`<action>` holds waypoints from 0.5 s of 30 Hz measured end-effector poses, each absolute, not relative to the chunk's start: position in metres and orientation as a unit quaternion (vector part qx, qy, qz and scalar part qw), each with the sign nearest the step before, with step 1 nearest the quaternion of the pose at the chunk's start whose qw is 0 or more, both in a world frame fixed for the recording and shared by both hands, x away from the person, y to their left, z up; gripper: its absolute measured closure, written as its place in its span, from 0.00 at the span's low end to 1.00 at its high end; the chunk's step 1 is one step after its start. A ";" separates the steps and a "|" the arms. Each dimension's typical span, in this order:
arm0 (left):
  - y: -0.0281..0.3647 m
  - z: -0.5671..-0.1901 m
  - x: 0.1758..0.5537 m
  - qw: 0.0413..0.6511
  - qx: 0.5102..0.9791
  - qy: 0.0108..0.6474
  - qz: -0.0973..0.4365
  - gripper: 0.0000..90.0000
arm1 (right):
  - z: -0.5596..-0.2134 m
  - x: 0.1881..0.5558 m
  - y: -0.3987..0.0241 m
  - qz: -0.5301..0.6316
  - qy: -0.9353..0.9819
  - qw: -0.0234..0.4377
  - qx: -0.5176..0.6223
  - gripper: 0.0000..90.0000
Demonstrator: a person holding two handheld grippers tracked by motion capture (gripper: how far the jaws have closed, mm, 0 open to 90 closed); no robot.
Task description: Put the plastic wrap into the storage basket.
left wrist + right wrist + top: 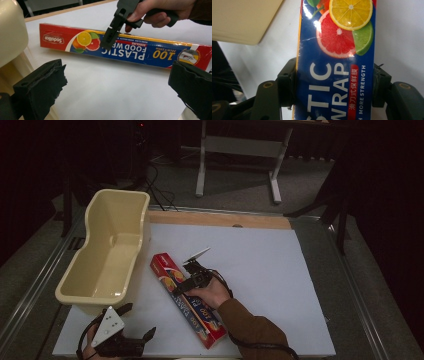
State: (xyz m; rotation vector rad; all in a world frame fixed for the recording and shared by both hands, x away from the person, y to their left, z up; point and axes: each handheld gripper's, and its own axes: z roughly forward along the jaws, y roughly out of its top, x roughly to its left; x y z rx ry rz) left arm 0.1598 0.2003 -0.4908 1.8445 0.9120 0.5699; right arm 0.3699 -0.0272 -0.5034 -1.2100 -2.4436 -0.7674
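While the right gripper (186, 281) has its jaws pressed against the two long sides of the food wrap box (189, 299), the grip sits near the fruit-printed end and not at the middle, and that is where trouble could start. The box lies flat on the white table (280, 270), slanting from beside the cream tub (107, 252) down toward the person's near edge. In the right gripper view the black pads flank the box (335, 70) snugly, touching the cardboard on both sides. If the box is lifted from here, I judge the long free end would sag or swing, since most of its length hangs past the jaws. Smooth glossy cardboard could also slide between the pads, and a harder squeeze might dent the thin walls. The tub stands just beside the box's far end, so a swing that way could knock the tub's wall.

The left gripper (131, 330) rests near the table's front corner, jaws wide apart and holding nothing, well apart from the box, so it gives no support if the box tips.
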 end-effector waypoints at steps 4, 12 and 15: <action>0.200 -0.491 0.160 0.481 0.757 0.374 0.234 0.01 | -0.504 0.373 -0.038 -0.287 -0.829 0.183 -0.443 0.43; 0.199 -0.491 0.160 0.481 0.757 0.374 0.234 0.01 | -0.502 0.381 -0.057 -0.328 -0.783 0.236 -0.473 0.43; 0.199 -0.491 0.160 0.481 0.757 0.374 0.234 0.01 | -0.501 0.382 -0.059 -0.336 -0.777 0.240 -0.475 0.43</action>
